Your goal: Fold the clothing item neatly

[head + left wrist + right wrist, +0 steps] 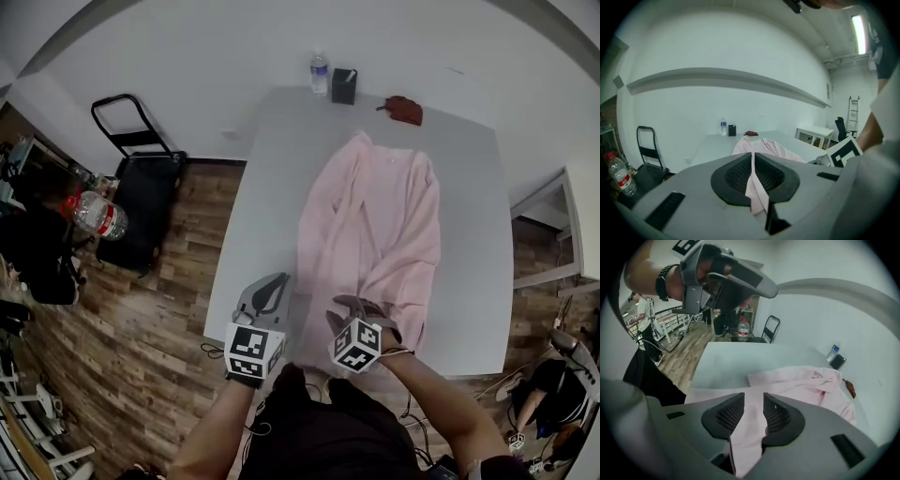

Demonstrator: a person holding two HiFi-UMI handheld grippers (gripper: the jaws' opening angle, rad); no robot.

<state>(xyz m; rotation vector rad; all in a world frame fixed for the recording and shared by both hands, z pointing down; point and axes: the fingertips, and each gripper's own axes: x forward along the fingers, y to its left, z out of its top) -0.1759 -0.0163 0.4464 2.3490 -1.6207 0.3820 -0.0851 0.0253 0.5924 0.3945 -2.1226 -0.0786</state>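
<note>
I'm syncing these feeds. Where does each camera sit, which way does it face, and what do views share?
Head view: on the head, steeply down onto the pink cloth garment on the white table; forearms, left gripper, right gripper show.
Left gripper view: on the left gripper, along jaws shut on the garment, toward the far wall; right gripper's cube shows.
Right gripper view: on the right gripper, down along the gripped garment; left gripper shows above.
All share the garment and the tabletop clear plastic water bottle.
</note>
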